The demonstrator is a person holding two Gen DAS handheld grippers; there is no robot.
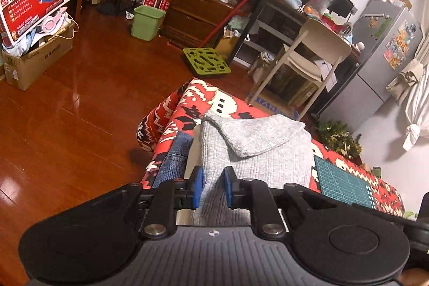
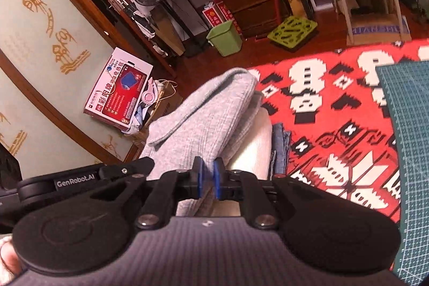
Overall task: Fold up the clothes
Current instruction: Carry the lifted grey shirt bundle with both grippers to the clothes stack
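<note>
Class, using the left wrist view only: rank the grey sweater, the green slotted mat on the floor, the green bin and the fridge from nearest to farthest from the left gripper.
1. Grey sweater: between the left gripper's pads.
2. Green slotted mat: on the floor beyond the bed.
3. Green bin: farther back, left of the drawers.
Fridge: far right; too close to call against the mat or bin.

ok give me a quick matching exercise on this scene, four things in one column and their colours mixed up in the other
Things:
1. sweater
2. waste bin
3. cutting mat
4. chair

Colours:
A. cream white
B. light grey
C. dark teal with a grid
D. pale green

Pairs: 1-B, 2-D, 3-C, 4-A
</note>
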